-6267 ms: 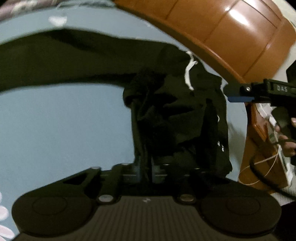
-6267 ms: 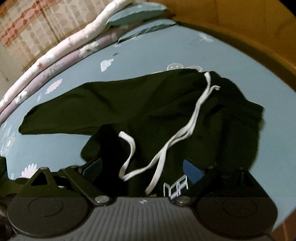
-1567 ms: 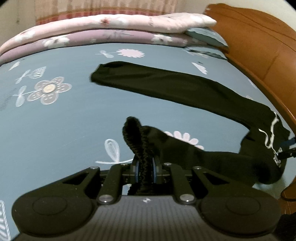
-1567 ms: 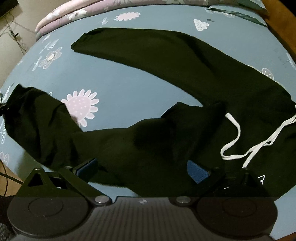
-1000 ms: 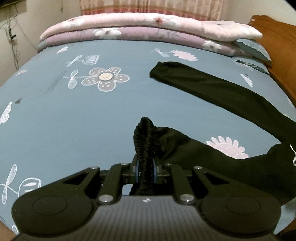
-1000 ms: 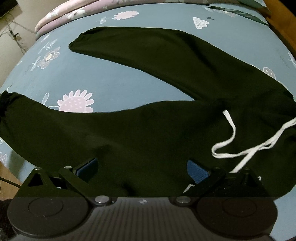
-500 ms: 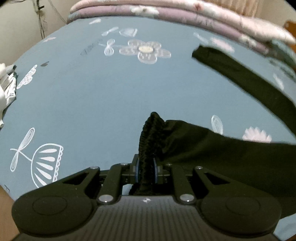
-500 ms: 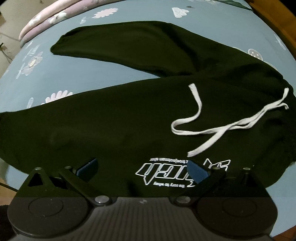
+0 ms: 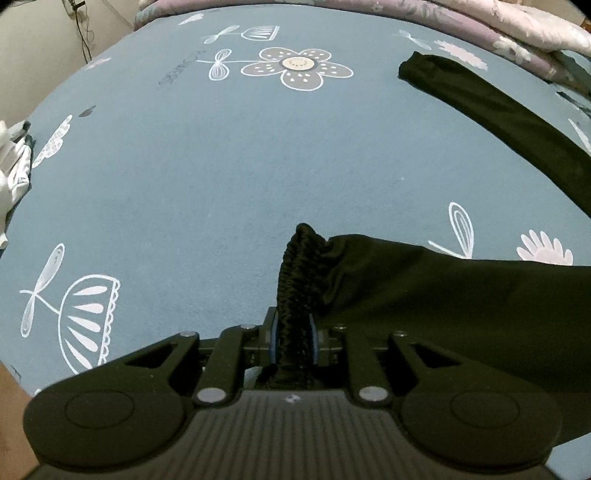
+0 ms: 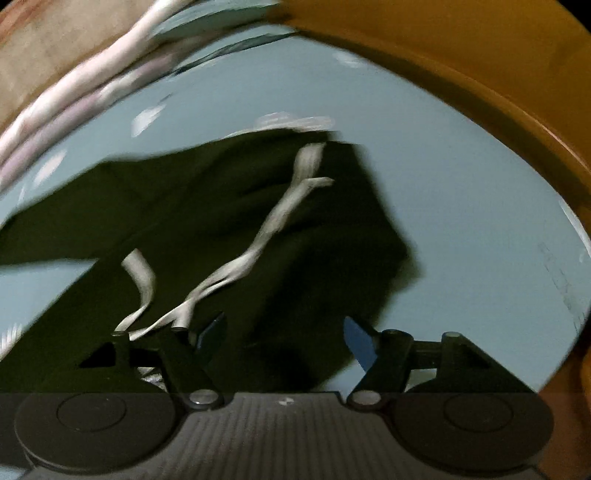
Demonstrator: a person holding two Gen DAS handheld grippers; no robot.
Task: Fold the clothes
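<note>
Left wrist view: the left gripper (image 9: 291,334) is clamped on the ribbed cuff (image 9: 297,273) of one leg of the black sweatpants (image 9: 443,295), low in the middle of the frame. The cuff stands bunched up between the blue pads, and that leg runs off to the lower right across the blue floral bedsheet (image 9: 221,166). The other leg (image 9: 498,110) lies flat toward the upper right, its end pointing to the upper middle. Folded pink and lilac quilts (image 9: 517,22) sit along the top right edge. A bit of white cloth (image 9: 11,173) shows at the left edge.

Right wrist view, blurred: the right gripper (image 10: 282,343) has its jaws apart, and they have just been closing in from their widest. Dark fabric of the sweatpants (image 10: 229,229) lies under and between the blue fingertips (image 10: 360,343), but the pads do not press on it. The white drawstring (image 10: 266,229) trails from the upper middle down toward the left finger. The waist end fills the middle of the frame on the sheet (image 10: 461,221). An orange-brown wooden bed frame (image 10: 480,74) curves along the top and right. The quilts (image 10: 74,99) are streaks at upper left.
</note>
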